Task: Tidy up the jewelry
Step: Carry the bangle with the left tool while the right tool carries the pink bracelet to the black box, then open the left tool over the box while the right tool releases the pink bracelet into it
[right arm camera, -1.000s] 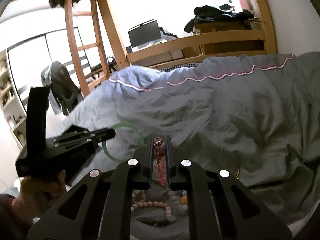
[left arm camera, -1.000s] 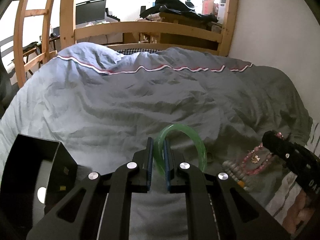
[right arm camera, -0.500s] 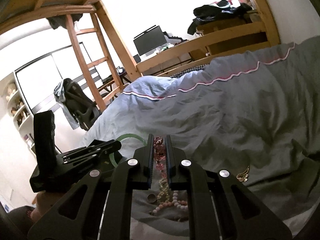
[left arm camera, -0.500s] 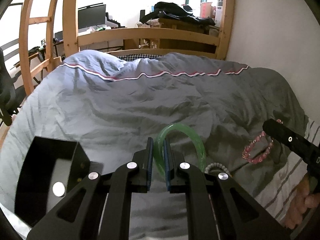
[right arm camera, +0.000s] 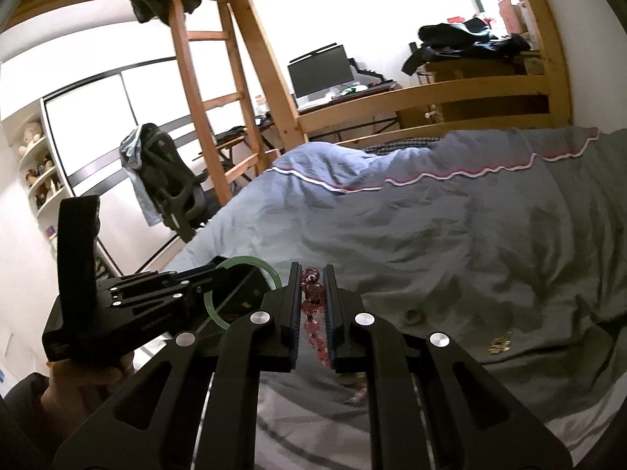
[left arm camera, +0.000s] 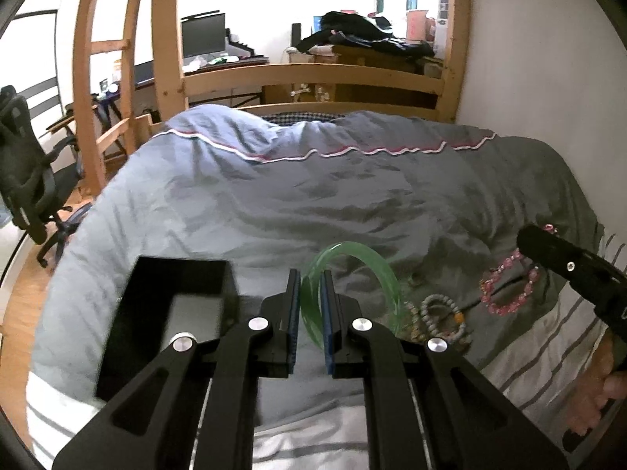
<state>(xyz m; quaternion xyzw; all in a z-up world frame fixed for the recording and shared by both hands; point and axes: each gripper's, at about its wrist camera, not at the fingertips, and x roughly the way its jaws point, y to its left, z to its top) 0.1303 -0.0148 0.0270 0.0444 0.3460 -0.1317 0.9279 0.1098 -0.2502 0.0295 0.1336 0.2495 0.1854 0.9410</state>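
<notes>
My left gripper [left arm camera: 311,286] is shut on a translucent green bangle [left arm camera: 376,270] and holds it above the grey duvet. The bangle also shows in the right wrist view [right arm camera: 250,264], in the left gripper [right arm camera: 219,270]. My right gripper [right arm camera: 311,282] is shut on a pink beaded bracelet [right arm camera: 313,313], which hangs below it. In the left wrist view that bracelet [left arm camera: 509,290] dangles from the right gripper [left arm camera: 525,239] at the right. A black open box [left arm camera: 172,305] sits on the bed to the left of my left gripper.
A pile of grey-beaded bracelets [left arm camera: 443,321] lies on the duvet right of the bangle. A gold piece [right arm camera: 499,342] and a small ring [right arm camera: 411,315] lie on the duvet. A wooden bed frame [left arm camera: 313,74], a ladder and an office chair [right arm camera: 164,192] stand beyond.
Both grippers have lifted away from the bed with their pieces. The pink bracelet has come up off the pile. The black box now lies closer to my left gripper.
</notes>
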